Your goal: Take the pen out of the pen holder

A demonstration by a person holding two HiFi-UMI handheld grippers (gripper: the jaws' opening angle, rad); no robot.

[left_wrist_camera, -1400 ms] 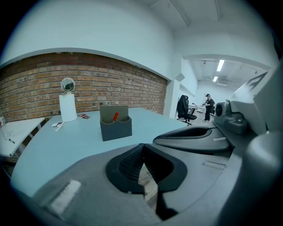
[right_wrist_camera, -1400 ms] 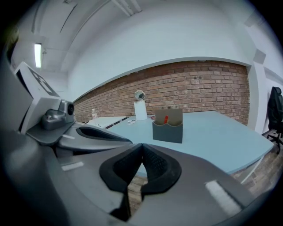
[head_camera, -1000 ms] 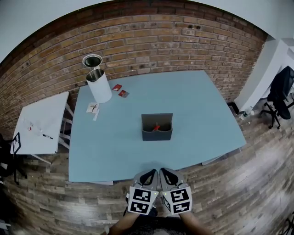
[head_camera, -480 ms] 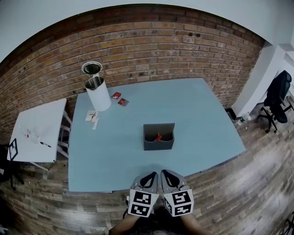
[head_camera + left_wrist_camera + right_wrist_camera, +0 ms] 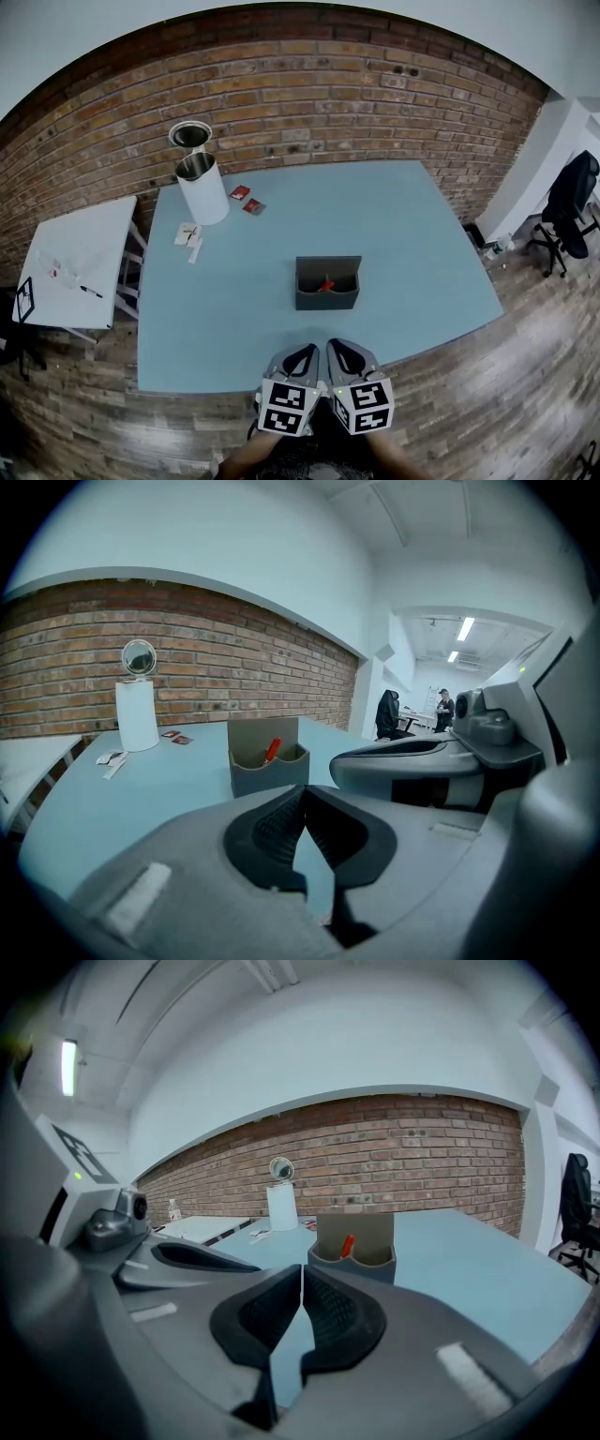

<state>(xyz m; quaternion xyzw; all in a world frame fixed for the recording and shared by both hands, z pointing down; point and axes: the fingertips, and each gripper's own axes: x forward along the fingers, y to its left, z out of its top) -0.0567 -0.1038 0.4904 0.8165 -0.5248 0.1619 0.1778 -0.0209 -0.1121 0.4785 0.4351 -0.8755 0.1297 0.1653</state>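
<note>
A dark grey pen holder (image 5: 327,284) stands near the middle of the light blue table (image 5: 234,300). A red pen (image 5: 325,284) leans inside it, its tip showing above the rim. In the left gripper view the pen holder (image 5: 268,766) and the red pen (image 5: 272,750) sit ahead of the jaws. The right gripper view shows the same pen holder (image 5: 353,1251) and pen (image 5: 347,1245). My left gripper (image 5: 300,354) and right gripper (image 5: 339,351) hover side by side at the table's near edge, both shut and empty, well short of the holder.
A white cylinder (image 5: 202,186) with a small round mirror (image 5: 189,136) behind it stands at the table's far left corner. Small red packets (image 5: 247,200) and a paper scrap (image 5: 188,235) lie near it. A white side table (image 5: 70,262) is on the left. An office chair (image 5: 572,202) stands at the right.
The view has shifted slightly, so the table and pen holder sit a little lower and nearer in frame. Both grippers stay together at the near edge.
</note>
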